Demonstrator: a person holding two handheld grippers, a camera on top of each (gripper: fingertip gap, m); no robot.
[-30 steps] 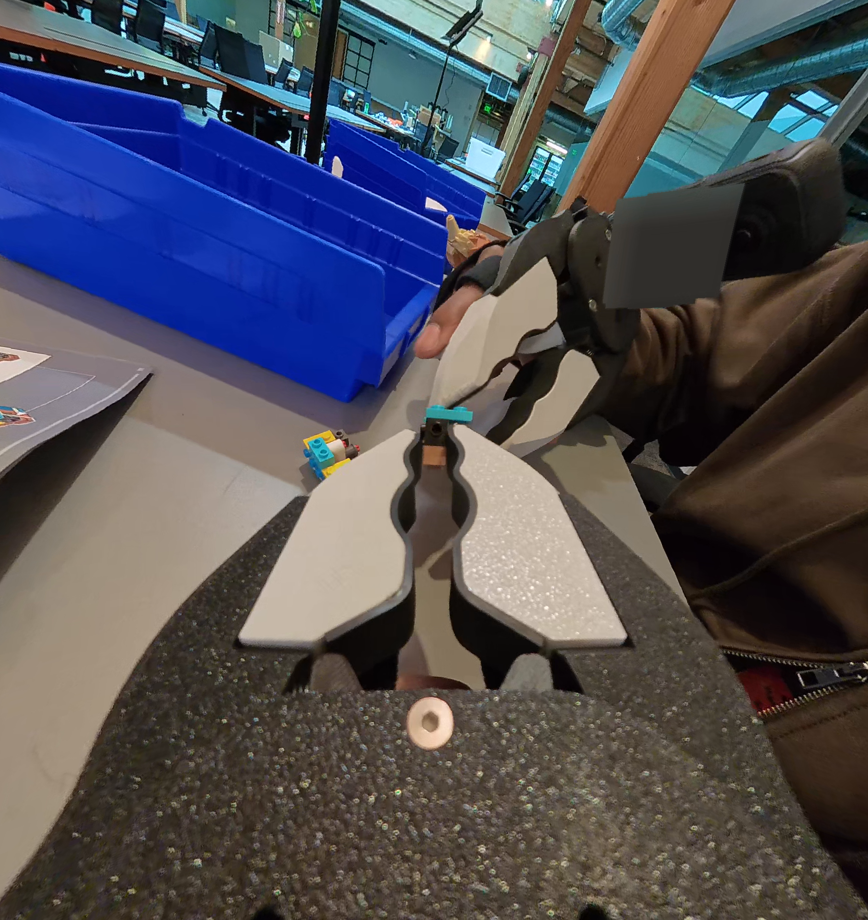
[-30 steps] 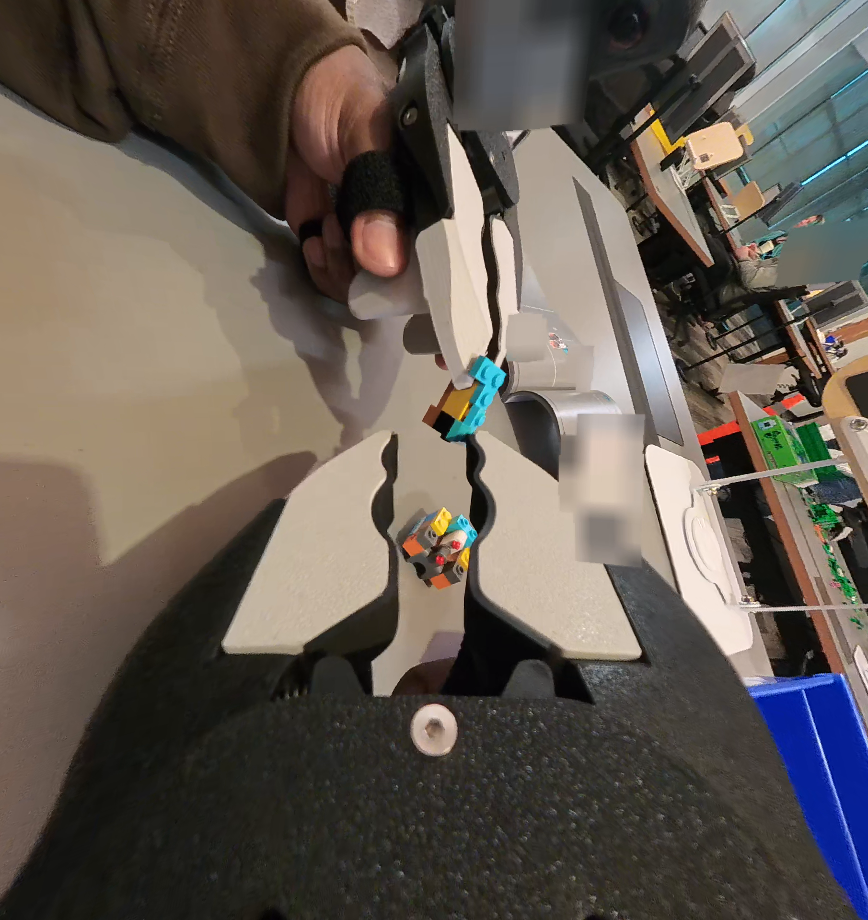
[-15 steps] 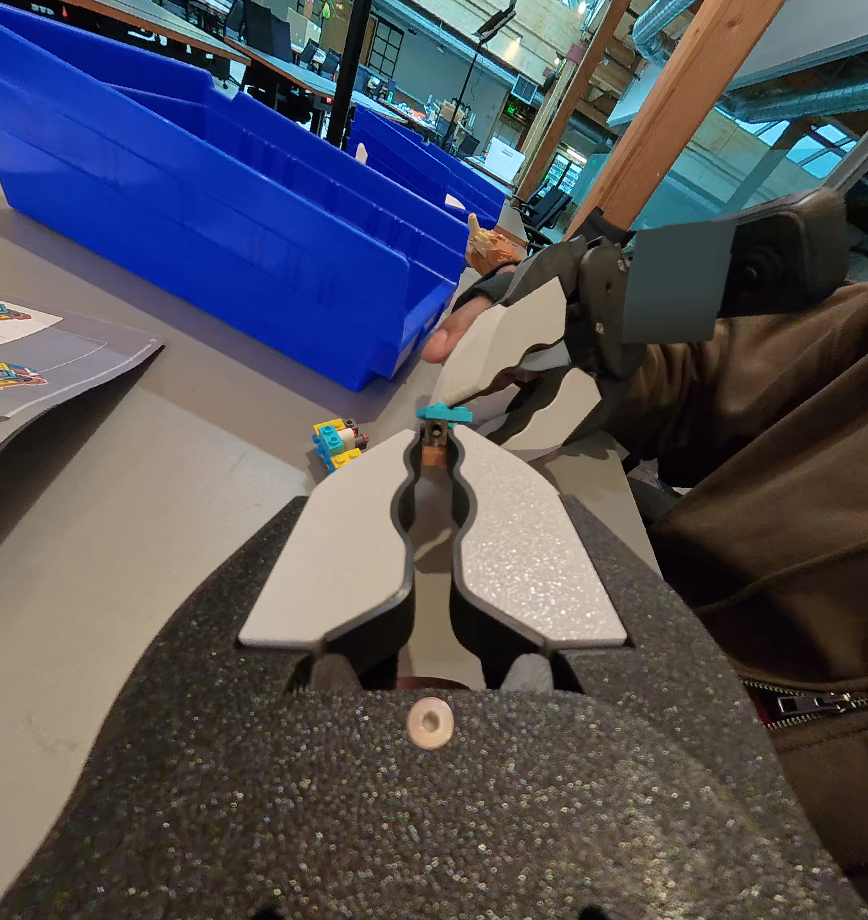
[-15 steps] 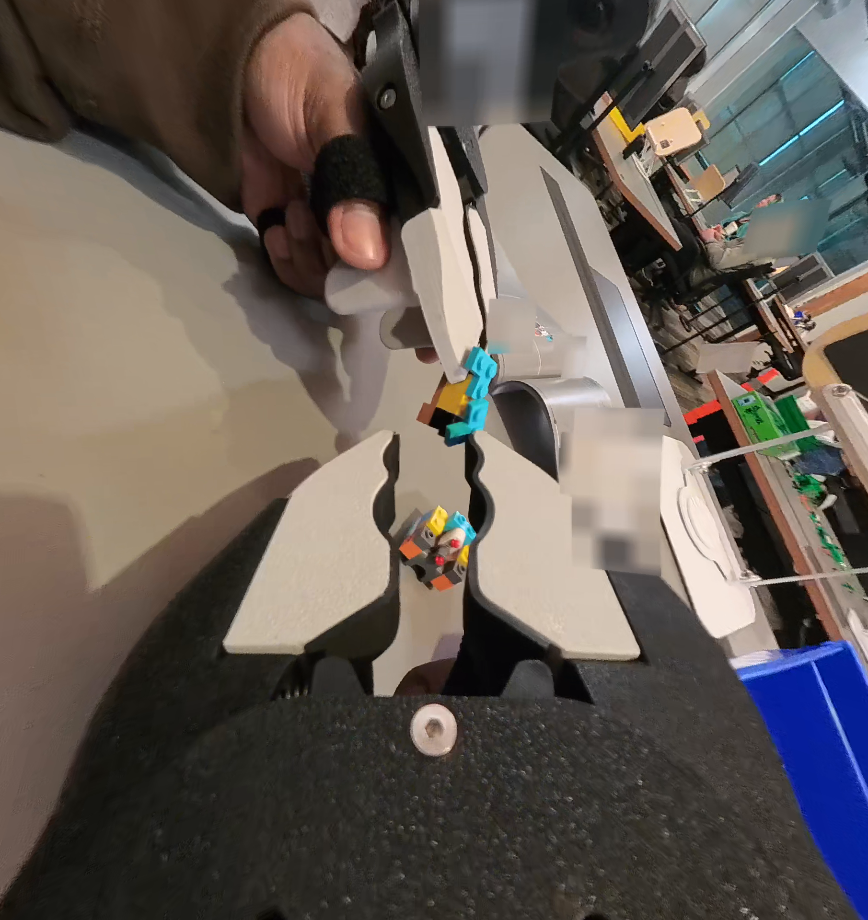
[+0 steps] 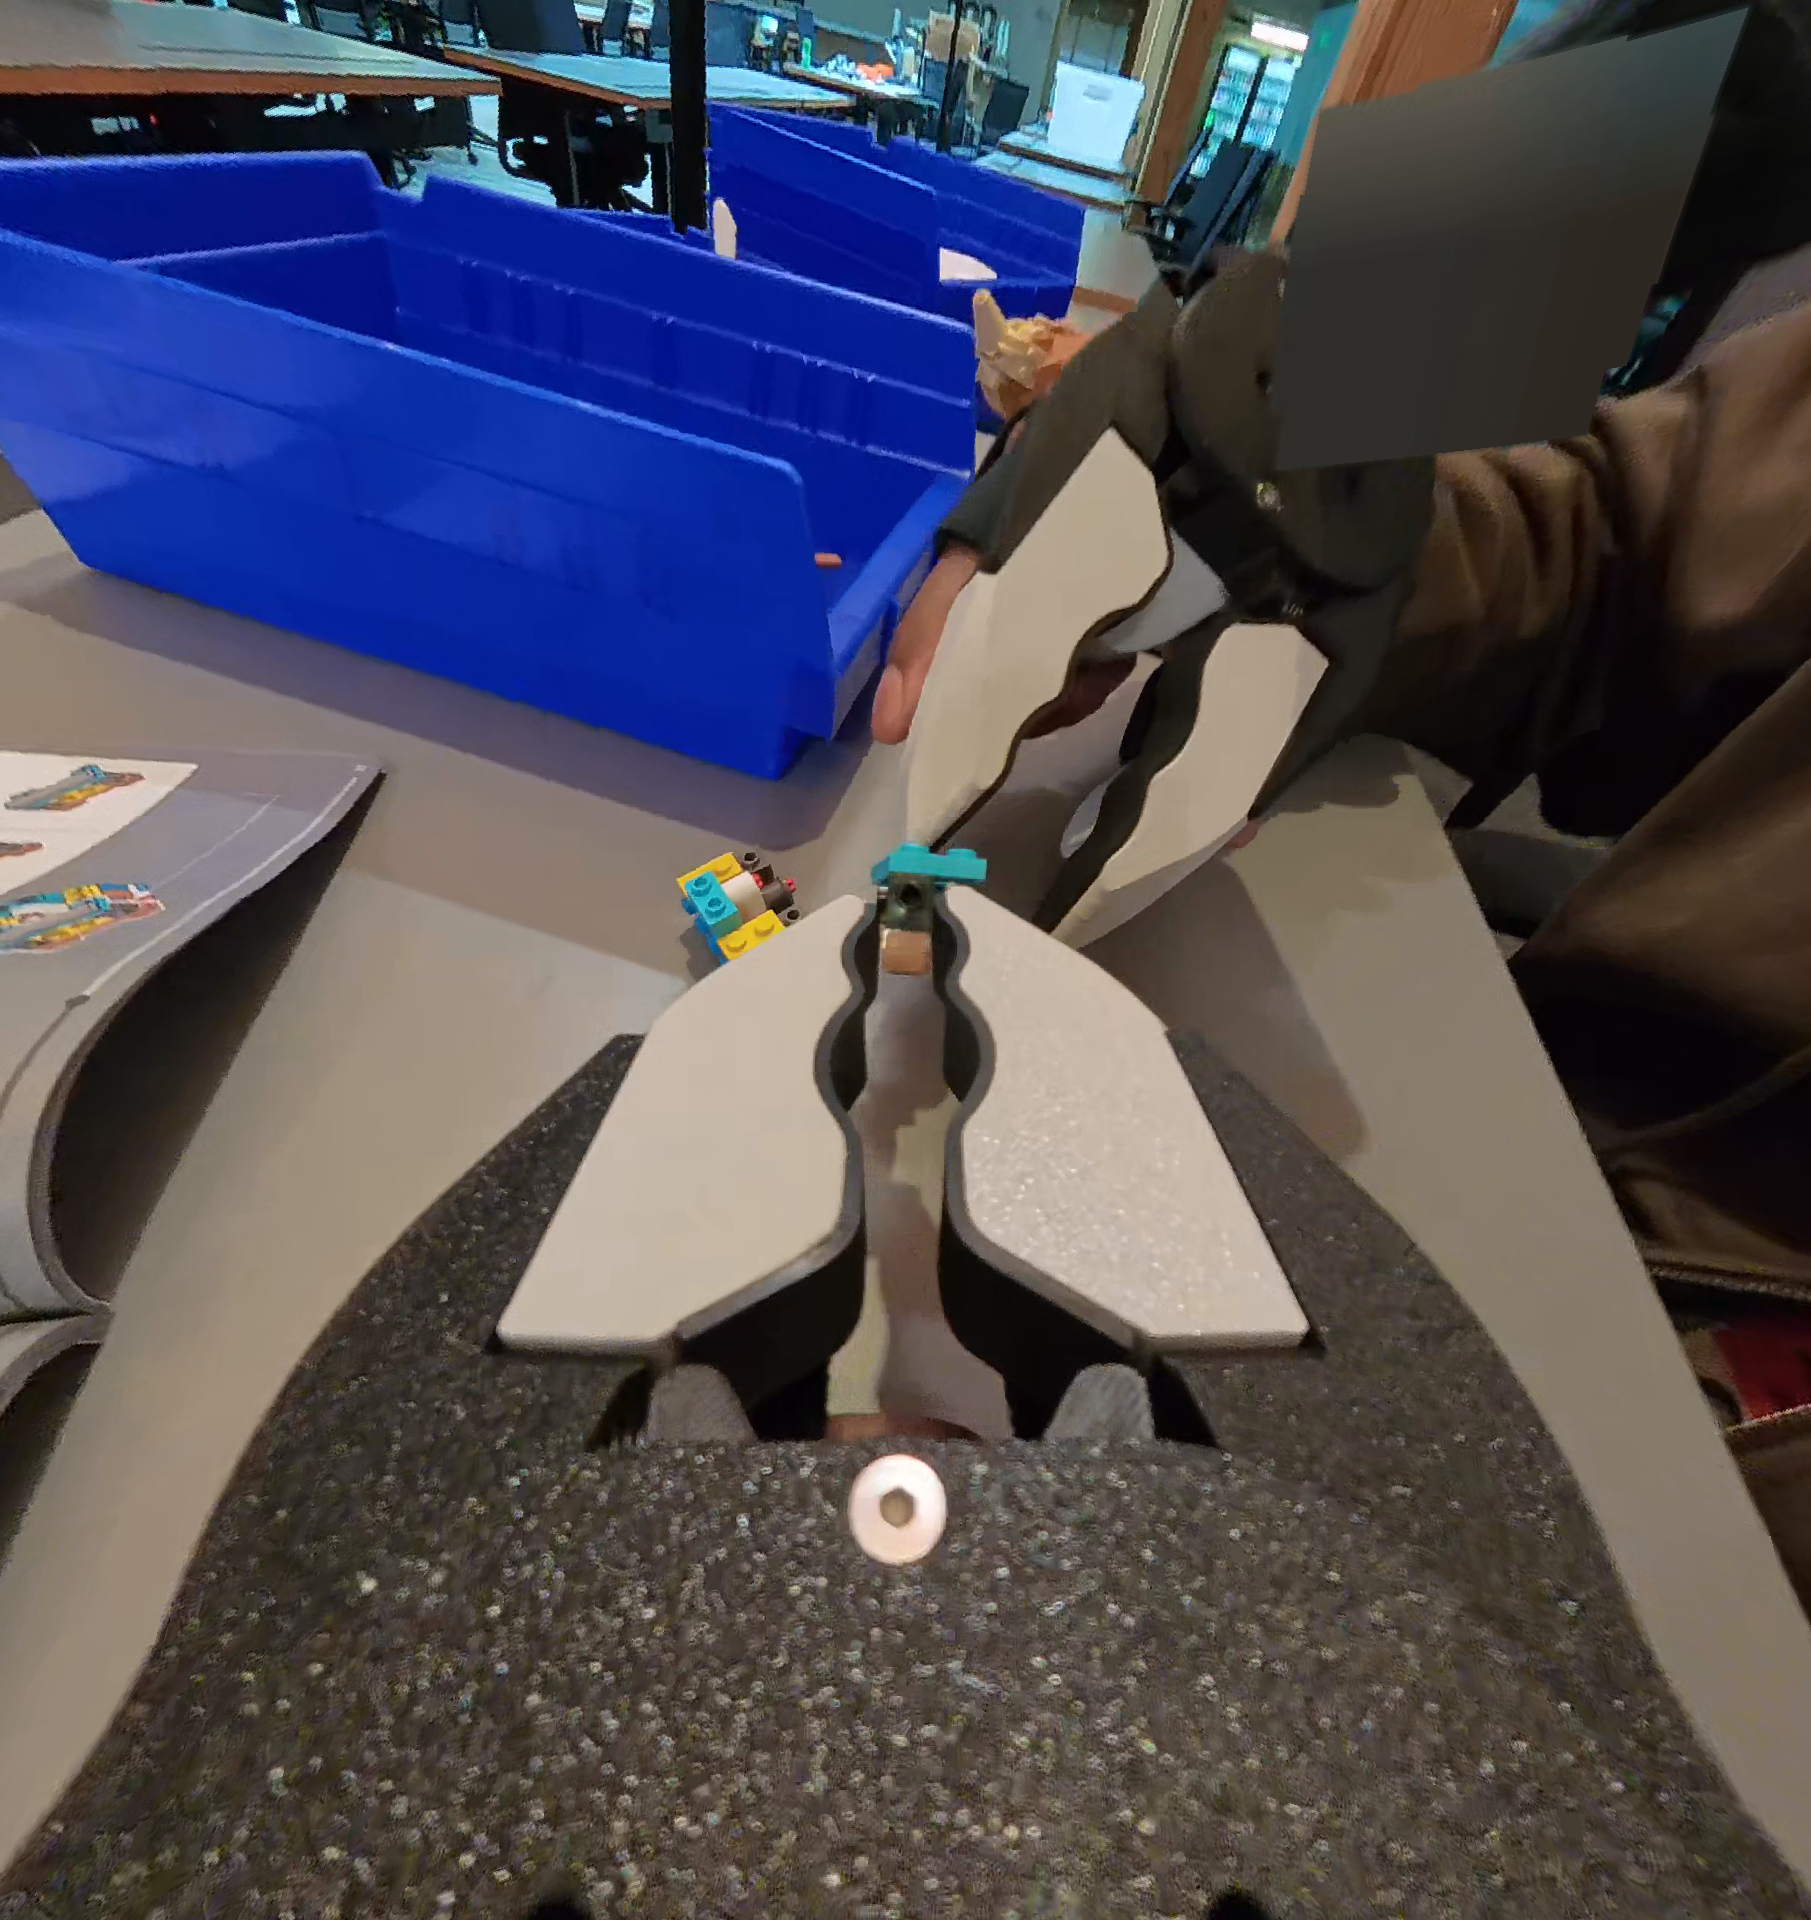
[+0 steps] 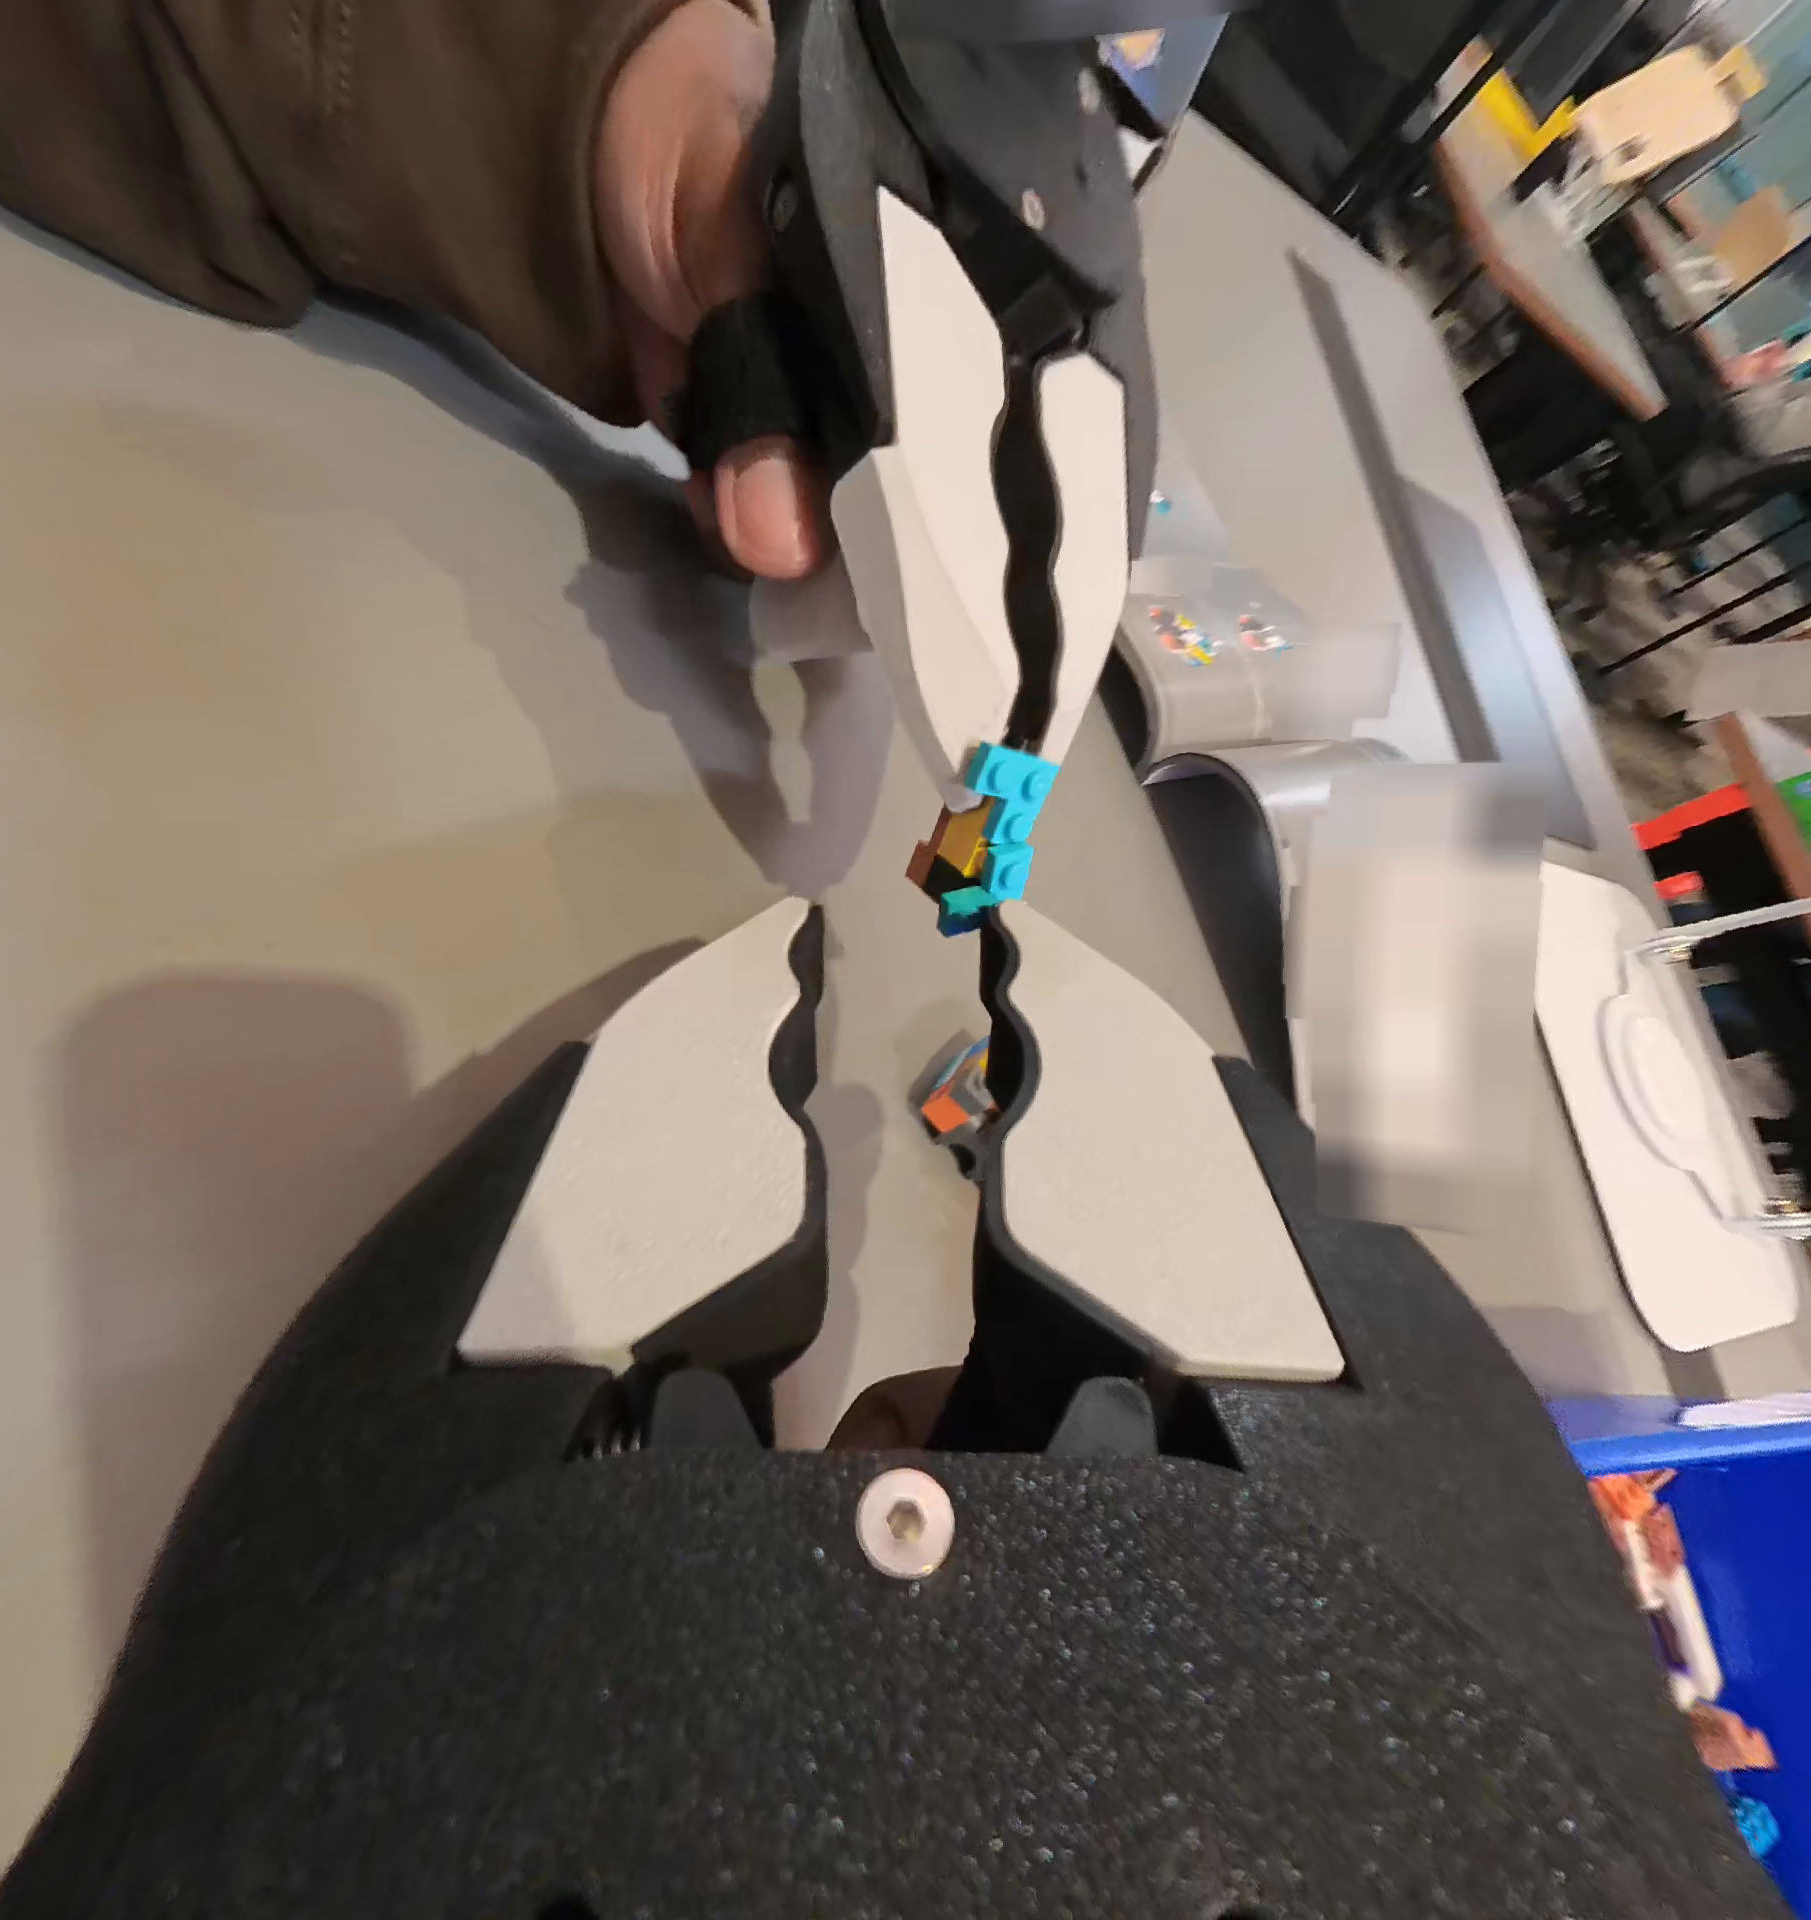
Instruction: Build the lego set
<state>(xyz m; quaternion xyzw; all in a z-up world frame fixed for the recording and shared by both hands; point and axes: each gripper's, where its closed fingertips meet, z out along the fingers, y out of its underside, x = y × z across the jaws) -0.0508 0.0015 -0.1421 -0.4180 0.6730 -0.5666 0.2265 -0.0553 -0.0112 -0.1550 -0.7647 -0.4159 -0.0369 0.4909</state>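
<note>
At the far left of the left wrist view an open instruction booklet (image 5: 101,935) lies on the grey table (image 5: 444,997), its pages curling up. Behind it stands a long blue bin (image 5: 413,499) with an open front; the only thing visible inside is one small orange-brown piece (image 5: 828,559) lying on its floor near the front lip. More blue bins (image 5: 880,218) stand farther back, and what they hold cannot be made out.

Moving right, a small lego sub-assembly (image 5: 737,902) of yellow, teal and white bricks sits on the table just beside the left gripper's left fingertip. The left gripper (image 5: 907,920) has its fingers drawn in close and clamped on a small lego build (image 5: 916,883), teal plate on top, dark and tan parts below, held above the table.

Right of that, the right gripper (image 5: 994,873) angles down from the person's hand (image 5: 911,644), its fingers spread with one tip close to the teal plate; whether it touches cannot be told.

In the right wrist view the right gripper (image 6: 901,920) has its fingers apart and empty, the build (image 6: 989,836) just beyond them, pinched by the left gripper (image 6: 994,764). At the lower right corner another blue bin (image 6: 1774,1621) holds brown, white and teal bricks (image 6: 1680,1652).
</note>
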